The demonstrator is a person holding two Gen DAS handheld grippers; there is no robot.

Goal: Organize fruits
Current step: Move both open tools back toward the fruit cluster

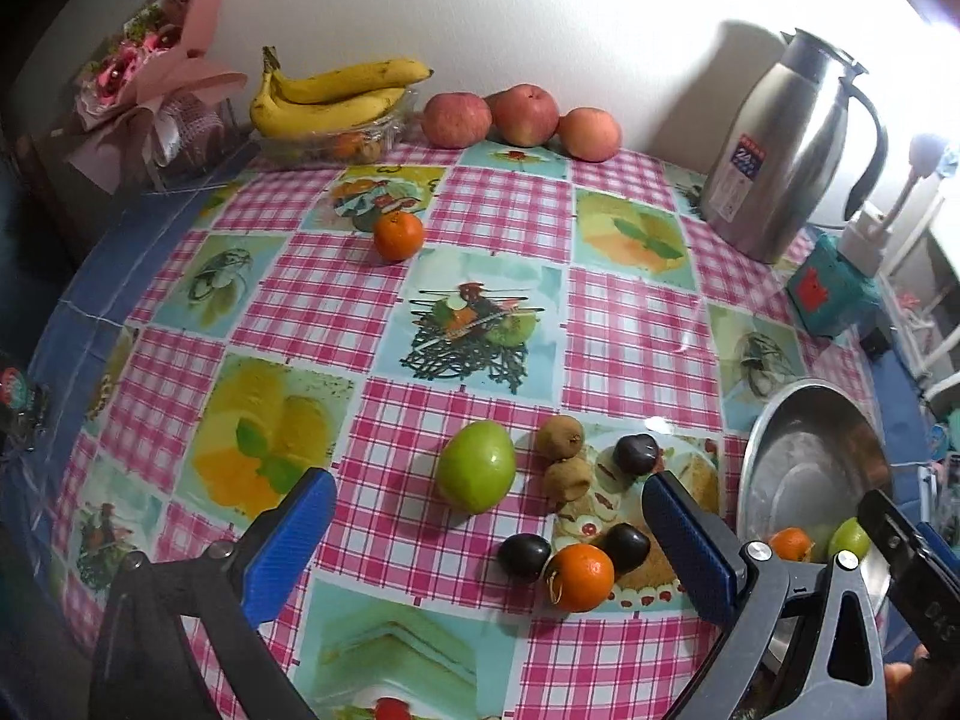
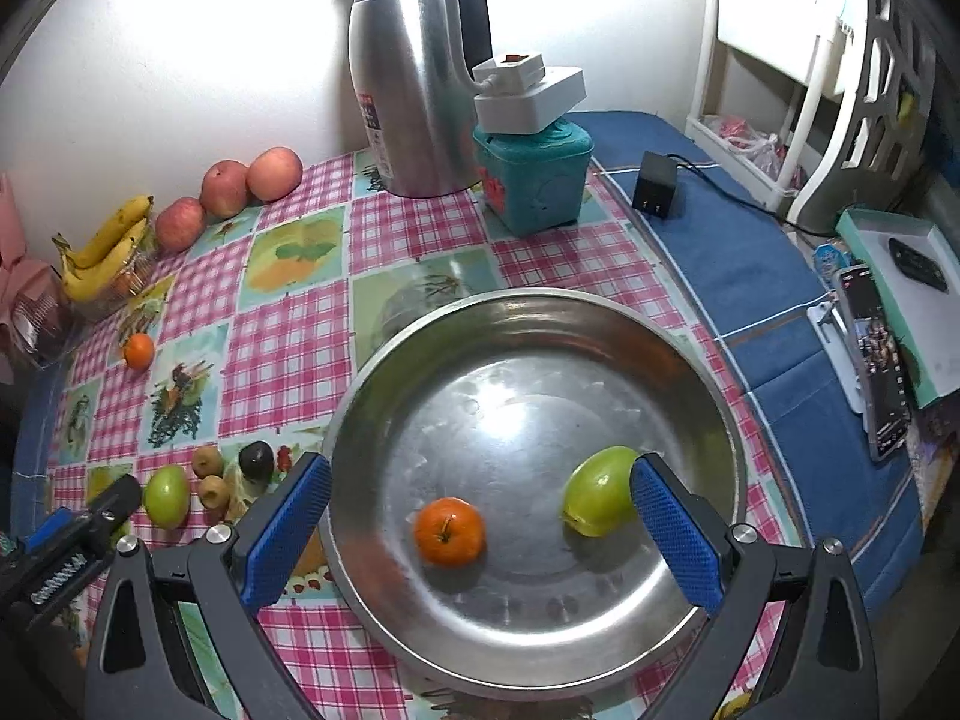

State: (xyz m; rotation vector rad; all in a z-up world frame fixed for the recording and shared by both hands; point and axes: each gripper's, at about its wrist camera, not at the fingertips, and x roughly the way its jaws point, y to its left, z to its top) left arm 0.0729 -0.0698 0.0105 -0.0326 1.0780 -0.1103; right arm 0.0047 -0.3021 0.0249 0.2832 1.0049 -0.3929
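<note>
Pink-checked cloth (image 1: 288, 336) covers the table; at its far left a bunch of bananas (image 1: 336, 96) lies on a clear container, with three apples (image 1: 519, 117) in a row beside it against the wall; a lone orange (image 1: 398, 235) sits well out on the cloth; nearer, the left gripper (image 1: 486, 516) hovers with its blue fingers (image 1: 288, 540) spread wide and nothing between them, above a loose cluster: a green fruit (image 1: 476, 466), two kiwis (image 1: 564, 462), three dark plums (image 1: 627, 546) and a second orange (image 1: 579, 576); further right, the right gripper (image 2: 480, 534) hangs released over the steel bowl (image 2: 420, 360), which holds an orange (image 2: 450, 531) and a green fruit (image 2: 597, 491) beside its right finger; a steel jug (image 2: 414, 78) stands behind.
</note>
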